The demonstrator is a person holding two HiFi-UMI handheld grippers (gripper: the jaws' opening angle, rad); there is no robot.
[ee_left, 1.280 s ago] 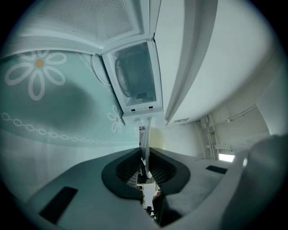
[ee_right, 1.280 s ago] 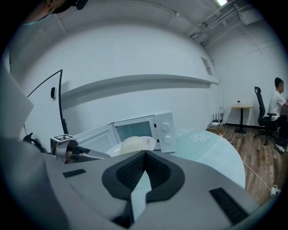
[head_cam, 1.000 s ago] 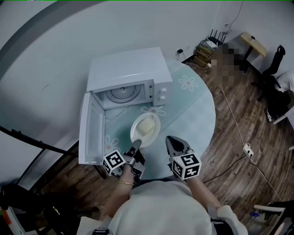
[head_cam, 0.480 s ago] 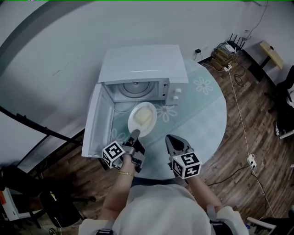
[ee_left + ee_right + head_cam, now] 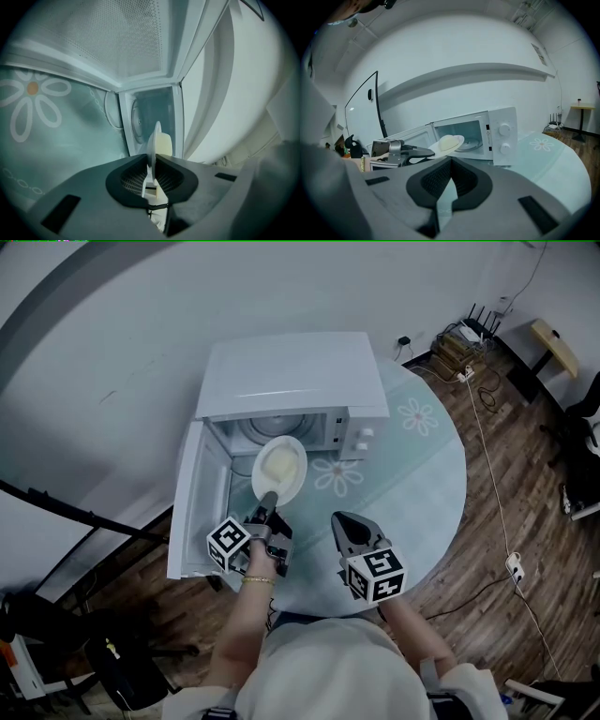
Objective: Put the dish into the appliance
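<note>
The microwave (image 5: 291, 371) mouth is wide open up front; its swung-out door (image 5: 192, 502) walls off the left side.

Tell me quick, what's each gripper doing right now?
Left gripper: closed on the rim of the plate.
Right gripper: closed, holding nothing.

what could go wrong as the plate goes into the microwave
1. The left gripper has its jaws on the plate only at the near rim. The plate could tip or slip, and the pale food could slide off.
2. The plate is right at the mouth of the microwave, beside the open door. Its far rim may knock the frame or the door on the way in.
</note>
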